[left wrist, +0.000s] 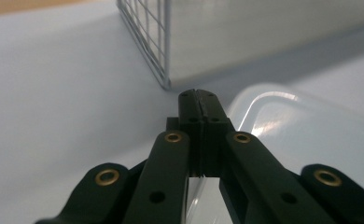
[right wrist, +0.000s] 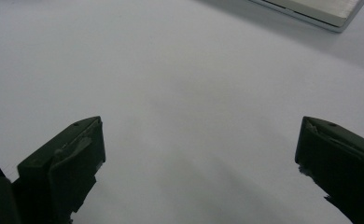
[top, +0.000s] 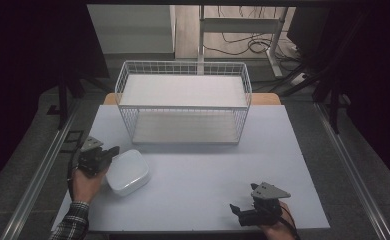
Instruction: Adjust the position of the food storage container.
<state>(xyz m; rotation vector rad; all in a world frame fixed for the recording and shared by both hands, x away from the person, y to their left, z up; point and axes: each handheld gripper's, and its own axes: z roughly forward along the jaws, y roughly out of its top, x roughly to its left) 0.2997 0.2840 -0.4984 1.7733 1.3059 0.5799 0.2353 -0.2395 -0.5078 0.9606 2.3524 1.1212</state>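
White lidded container [top: 128,171] sits on the table [top: 198,185], in front of the wire basket rack [top: 183,102] and off its left front corner. Left gripper [top: 112,151] is at the container's near-left edge, jaws pressed together with no gap in the left gripper view [left wrist: 199,100]; the tips appear pinched on the container's rim [left wrist: 264,100] (the rim itself disappears under the jaws, so the grip is a judgement). Right gripper [top: 237,210] rests well in front of the rack's right end, jaws wide apart, empty, bare table between them [right wrist: 199,154]. Rack shelves empty. Judgement: the grasp looks made; lifting and placing the container into the rack remain.
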